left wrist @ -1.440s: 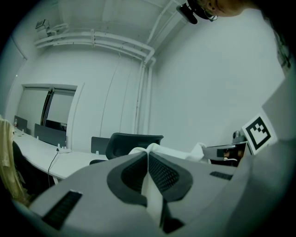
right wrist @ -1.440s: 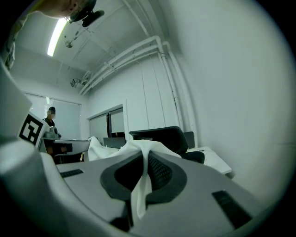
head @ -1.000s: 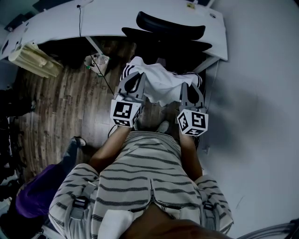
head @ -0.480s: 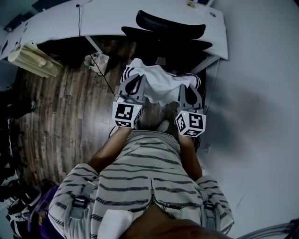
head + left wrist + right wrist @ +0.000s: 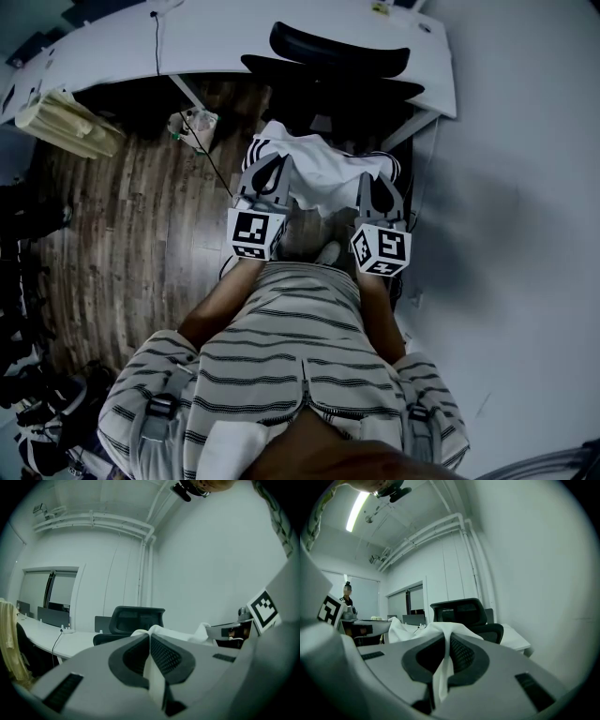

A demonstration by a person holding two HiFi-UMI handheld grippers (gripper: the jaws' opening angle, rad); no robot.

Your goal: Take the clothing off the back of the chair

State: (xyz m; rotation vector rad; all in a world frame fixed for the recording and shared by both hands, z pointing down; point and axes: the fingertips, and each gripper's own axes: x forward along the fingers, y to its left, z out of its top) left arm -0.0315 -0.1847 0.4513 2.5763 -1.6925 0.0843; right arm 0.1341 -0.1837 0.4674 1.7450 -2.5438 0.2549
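Holding the clothing (image 5: 323, 171) spread, I have my left claw (image 5: 270, 167) and right claw (image 5: 379, 184) each pinched shut on a fold of its white cloth, probably so it clears the chair (image 5: 342, 58). It hangs in air between me and that chair, off its back, long axis running crosswise from claw to claw.

The head view is dim and blue-tinted. The desk (image 5: 216, 42) at twelve o'clock and the clothing (image 5: 323, 169) at centre are brightest, while the floor (image 5: 122, 234) at nine o'clock sinks into shadow. Both gripper views bulge inside black round edges, their foregrounds soft. A ceiling lamp (image 5: 355, 510) glows at eleven o'clock in the right gripper view.
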